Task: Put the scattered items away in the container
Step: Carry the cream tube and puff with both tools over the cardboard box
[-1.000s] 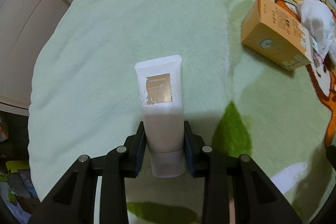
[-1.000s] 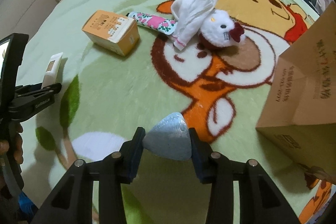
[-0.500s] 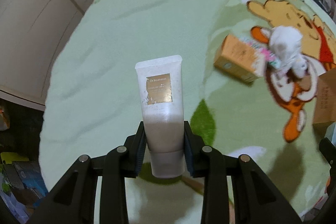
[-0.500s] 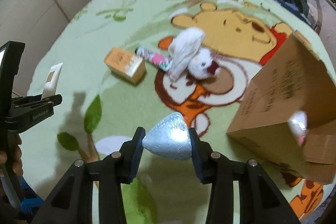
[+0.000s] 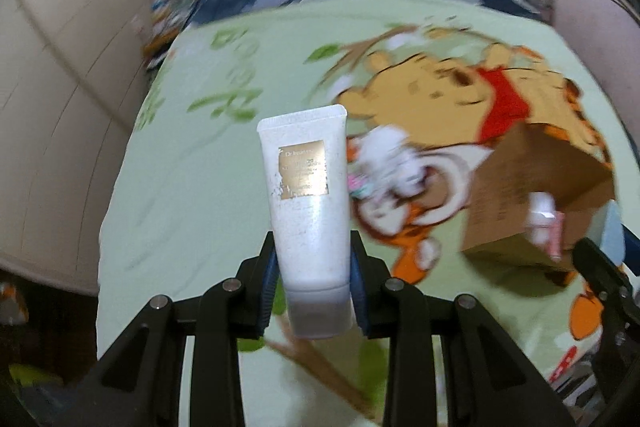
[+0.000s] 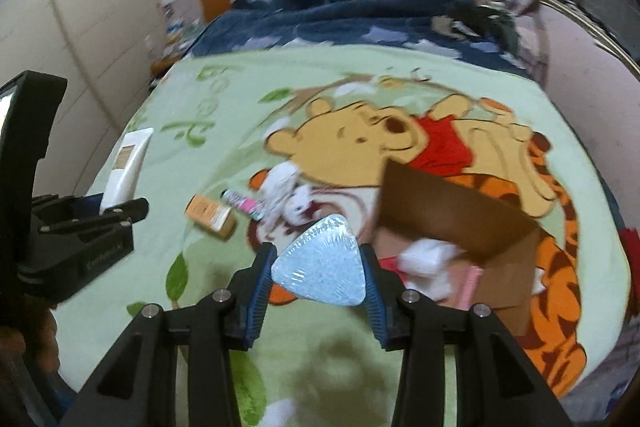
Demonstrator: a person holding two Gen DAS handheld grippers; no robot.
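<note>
Left gripper [image 5: 313, 281] pinches a white cream tube [image 5: 306, 195] low on its body, just above the cap, with the crimped end pointing to 12 o'clock. Right gripper [image 6: 317, 273] pinches a silvery triangular packet [image 6: 320, 267] across its wide base. Both are held above the bed's cartoon blanket [image 5: 192, 195]. The tube looks light and squeezable, so the grip near the stiffer cap end seems the safest hold. The packet looks thin, light and probably crinkly, so it could slip if tilted. The open cardboard box [image 6: 460, 227], already holding a few things, lies at 3 o'clock of the packet. Only the right wrist view shows the orange carton [image 6: 210, 217] and floral tube [image 6: 244, 203] at 10 o'clock, beside a white plush toy [image 6: 286, 195]. In the left view the tube hides the carton, though it shows the tube's worn gold label clearly
</note>
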